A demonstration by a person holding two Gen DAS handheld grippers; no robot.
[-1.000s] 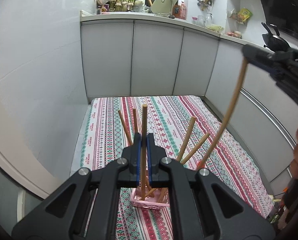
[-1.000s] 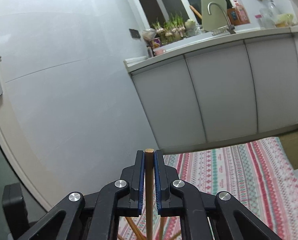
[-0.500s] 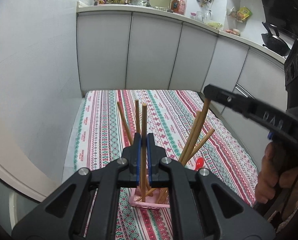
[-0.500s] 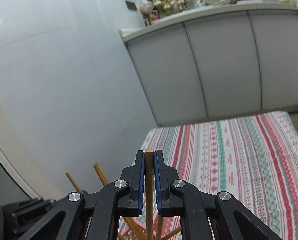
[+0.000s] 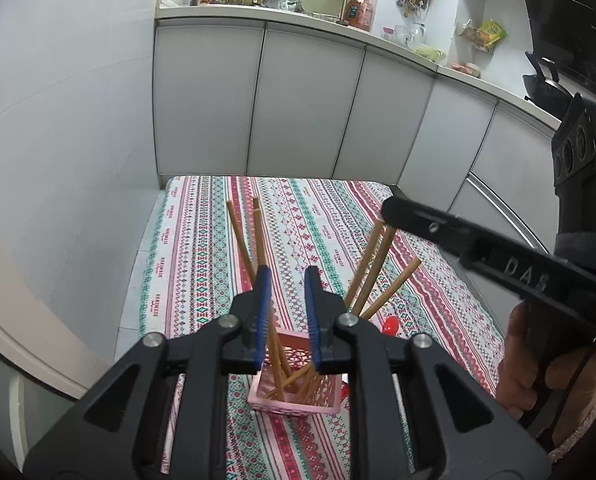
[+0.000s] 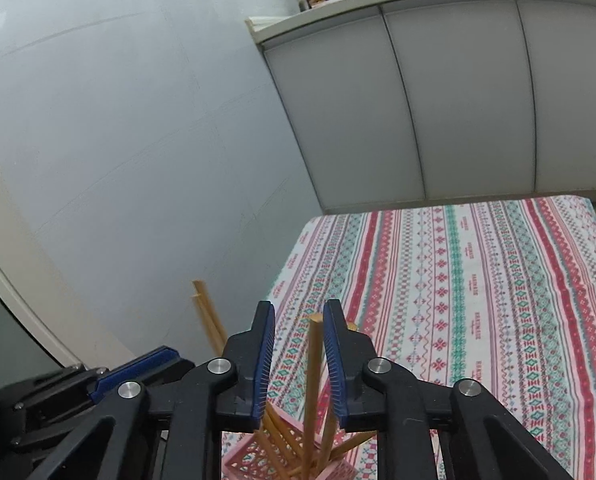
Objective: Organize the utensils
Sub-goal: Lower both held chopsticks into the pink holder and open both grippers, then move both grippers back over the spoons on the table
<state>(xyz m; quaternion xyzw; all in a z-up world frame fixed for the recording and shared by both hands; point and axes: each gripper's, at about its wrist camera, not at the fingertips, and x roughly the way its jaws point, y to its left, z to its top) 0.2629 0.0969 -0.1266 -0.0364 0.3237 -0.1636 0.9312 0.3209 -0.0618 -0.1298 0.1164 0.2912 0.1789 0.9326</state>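
Patterned tablecloth (image 5: 202, 264), both grippers opening, chopsticks (image 6: 312, 380) released

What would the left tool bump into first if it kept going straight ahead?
Probably the chopsticks standing in the pink basket just ahead and below the left tool. One already leans between its opening jaws without being pinched. Past them comes the striped tablecloth, though depth is hard to judge.

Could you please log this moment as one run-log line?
left gripper: opening | right gripper: opening, chopstick between jaws | pink basket: holds chopsticks
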